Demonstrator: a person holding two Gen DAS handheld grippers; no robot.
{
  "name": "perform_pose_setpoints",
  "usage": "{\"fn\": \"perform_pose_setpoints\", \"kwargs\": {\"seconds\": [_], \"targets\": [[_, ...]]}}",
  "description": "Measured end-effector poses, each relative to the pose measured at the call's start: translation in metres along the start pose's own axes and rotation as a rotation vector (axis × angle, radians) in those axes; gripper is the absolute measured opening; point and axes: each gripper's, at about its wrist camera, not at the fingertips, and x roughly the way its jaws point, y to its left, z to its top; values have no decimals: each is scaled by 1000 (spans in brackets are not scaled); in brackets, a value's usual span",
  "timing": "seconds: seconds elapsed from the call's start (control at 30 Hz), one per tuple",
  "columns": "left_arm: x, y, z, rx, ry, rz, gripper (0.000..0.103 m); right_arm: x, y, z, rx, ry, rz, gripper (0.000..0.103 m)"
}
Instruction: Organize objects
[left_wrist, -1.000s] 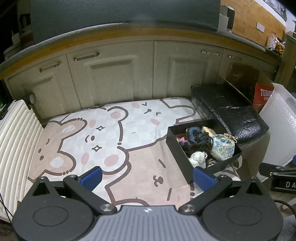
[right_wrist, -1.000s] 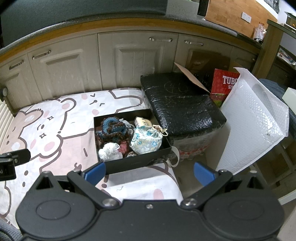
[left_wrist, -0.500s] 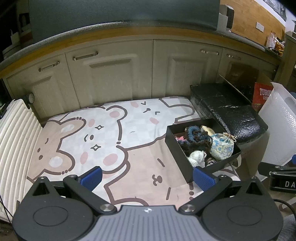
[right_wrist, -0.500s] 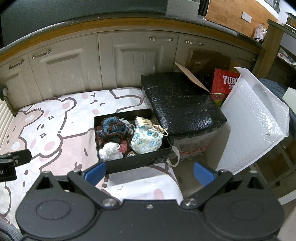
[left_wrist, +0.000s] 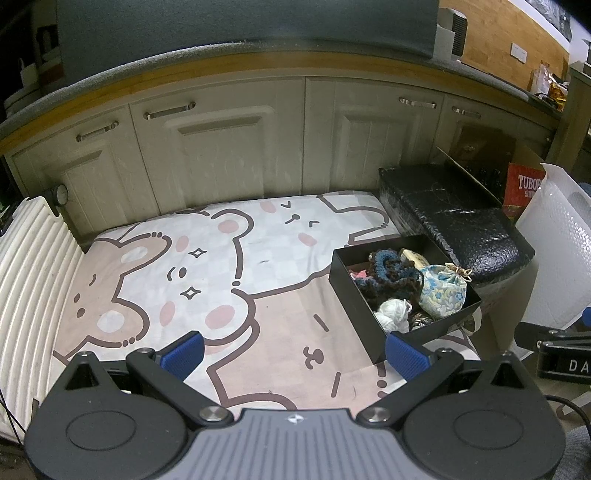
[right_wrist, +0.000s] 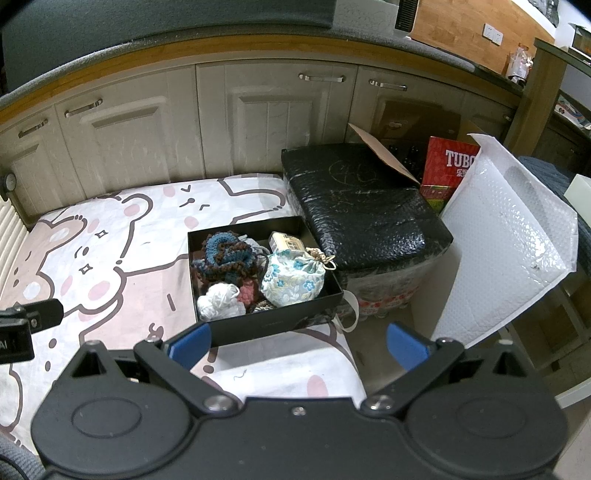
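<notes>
A black box (right_wrist: 266, 325) of yarn and a floral pouch (right_wrist: 293, 282) sits at the right edge of a bear-print sheet (left_wrist: 192, 266), beside a black-wrapped bin (right_wrist: 365, 206) below cream cabinets (left_wrist: 221, 147). The left gripper (left_wrist: 293, 352) and right gripper (right_wrist: 299, 345) hover wide apart, empty.

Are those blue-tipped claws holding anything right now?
No. The left gripper and right gripper are both open and empty; the black box of yarn sits untouched on the mat.

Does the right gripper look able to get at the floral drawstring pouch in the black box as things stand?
Probably yes. The right gripper is open and empty, the black box has no lid, and the floral pouch sits on top near its front right corner.
</notes>
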Motion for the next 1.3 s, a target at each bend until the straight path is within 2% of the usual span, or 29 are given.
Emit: {"fn": "perform_pose_setpoints", "kwargs": {"seconds": [1.3], "targets": [[4,-3,-4,18,18,-2,103,2,1,-2,-2,4,2,103]]}}
